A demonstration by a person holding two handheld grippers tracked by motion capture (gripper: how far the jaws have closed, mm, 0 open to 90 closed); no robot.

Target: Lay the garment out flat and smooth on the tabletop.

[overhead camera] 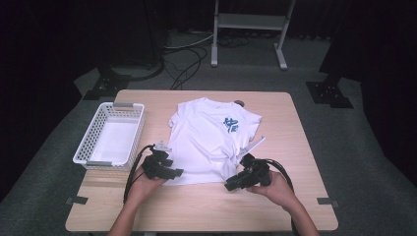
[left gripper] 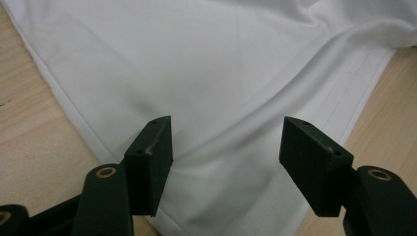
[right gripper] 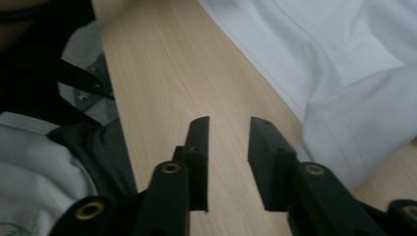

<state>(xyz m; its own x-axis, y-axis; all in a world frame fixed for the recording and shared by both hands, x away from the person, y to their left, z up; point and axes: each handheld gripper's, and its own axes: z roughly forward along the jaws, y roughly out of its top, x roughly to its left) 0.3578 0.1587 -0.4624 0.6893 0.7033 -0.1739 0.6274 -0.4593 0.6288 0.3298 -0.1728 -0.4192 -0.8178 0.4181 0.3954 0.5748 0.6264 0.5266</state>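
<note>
Both hands sit at the table's near edge: the left gripper (left gripper: 226, 162) hangs with jaws apart over the shirt (left gripper: 211, 73)'s hem, pinching nothing. Beside its bunched corner, the right gripper (right gripper: 228, 147) stands released above bare table (right gripper: 162, 64).

Smooth white cloth T-shirt (overhead camera: 209, 142) on matt pale wood table (overhead camera: 206, 206).

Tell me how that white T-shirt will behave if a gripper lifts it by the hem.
The white T-shirt will probably droop and stretch out, since it already puckers into soft folds near its hem. It looks thin and light, so it should lift easily, though one pinch may drag the rest across the table.
</note>
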